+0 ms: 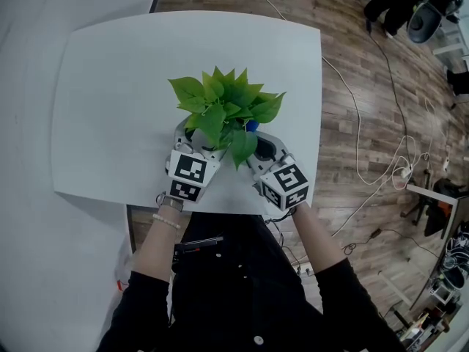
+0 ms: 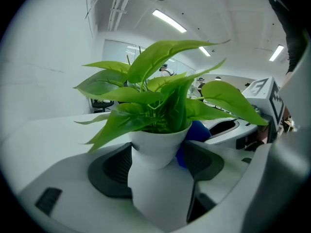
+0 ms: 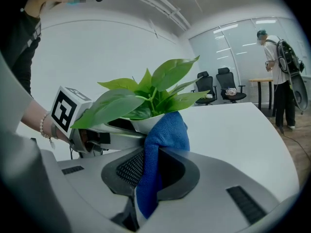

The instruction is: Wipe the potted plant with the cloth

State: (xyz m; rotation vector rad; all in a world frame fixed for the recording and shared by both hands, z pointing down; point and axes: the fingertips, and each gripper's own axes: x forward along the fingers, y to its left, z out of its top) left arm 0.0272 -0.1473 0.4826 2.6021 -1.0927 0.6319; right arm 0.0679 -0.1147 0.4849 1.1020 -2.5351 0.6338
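left gripper view shows the left tongs (image 2: 156,165) clamped on the potted plant (image 2: 163,108), its white pot (image 2: 156,147) between them. the right tongs (image 3: 153,173) pinch the blue cloth (image 3: 166,130), which rests against the pot rim just ahead. the wipe should go gently outward along the leaves (image 3: 115,107).

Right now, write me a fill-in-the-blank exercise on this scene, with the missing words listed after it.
1. The left tool is shut on the round white pot of a leafy plant whose leaves are ____.
2. The right tool is shut on a soft ____ cloth.
3. Over the flat white table, the number of potted plants in view is ____.

Missing words: green; blue; one.
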